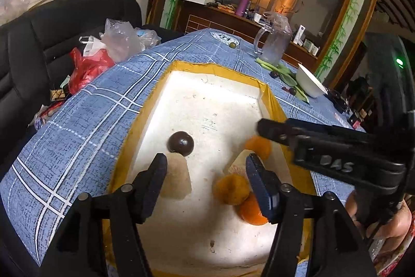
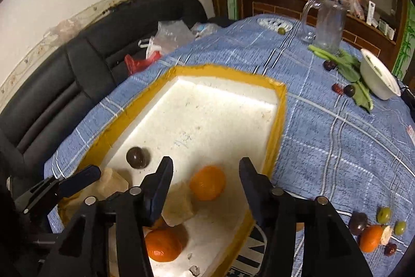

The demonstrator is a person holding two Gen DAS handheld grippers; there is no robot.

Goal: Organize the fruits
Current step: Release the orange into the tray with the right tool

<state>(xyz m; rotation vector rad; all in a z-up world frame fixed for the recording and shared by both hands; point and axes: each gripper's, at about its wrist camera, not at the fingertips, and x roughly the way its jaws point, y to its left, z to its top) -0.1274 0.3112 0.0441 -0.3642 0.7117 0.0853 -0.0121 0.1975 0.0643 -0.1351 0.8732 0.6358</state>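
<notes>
Tray holds oranges — dark fruit.

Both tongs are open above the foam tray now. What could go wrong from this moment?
1. The dark round fruit lies loose on the white foam tray; a nudge from the left tongs may roll it away.
2. The right tongs hang over an orange beside a pale chunk; closing may catch both.

Your left gripper points forward and down, with its two fingers spread wide and nothing between them. Your right gripper sits close beside it, fingers wide apart too and holding nothing. Your right hand grips its handle.
</notes>
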